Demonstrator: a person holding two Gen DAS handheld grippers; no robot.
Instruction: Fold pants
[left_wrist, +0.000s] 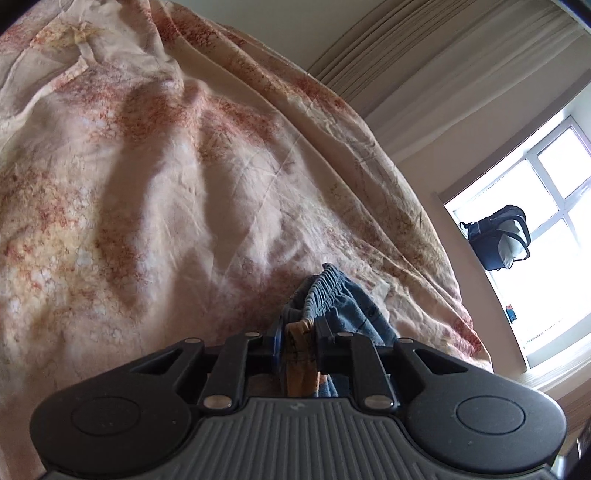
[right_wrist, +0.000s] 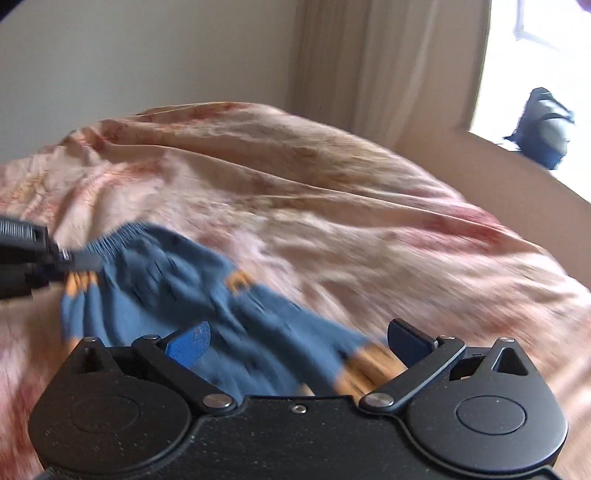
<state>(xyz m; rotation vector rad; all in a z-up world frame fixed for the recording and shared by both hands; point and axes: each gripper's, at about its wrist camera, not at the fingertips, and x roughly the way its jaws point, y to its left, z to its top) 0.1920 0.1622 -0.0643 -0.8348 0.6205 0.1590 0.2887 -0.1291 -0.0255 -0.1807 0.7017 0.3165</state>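
Note:
Blue pants (left_wrist: 343, 306) with an elastic waistband and orange trim lie on a floral bedspread (left_wrist: 166, 184). My left gripper (left_wrist: 297, 332) is shut on a bunch of the blue and orange cloth near the waistband. In the right wrist view the pants (right_wrist: 166, 295) spread from the left gripper (right_wrist: 70, 258) at the left edge towards the lower right. My right gripper (right_wrist: 299, 341) stands wide open over them. Blue cloth and an orange cuff (right_wrist: 365, 365) lie between its fingers, and the pads do not press on it. This view is blurred by motion.
The pink and cream bedspread (right_wrist: 332, 192) is rumpled, with ridges across the bed. A dark bag (left_wrist: 498, 236) sits on the sill of a bright window (left_wrist: 554, 177) to the right, and it also shows as the bag (right_wrist: 546, 129). Pale curtains (left_wrist: 443, 66) hang beside the window.

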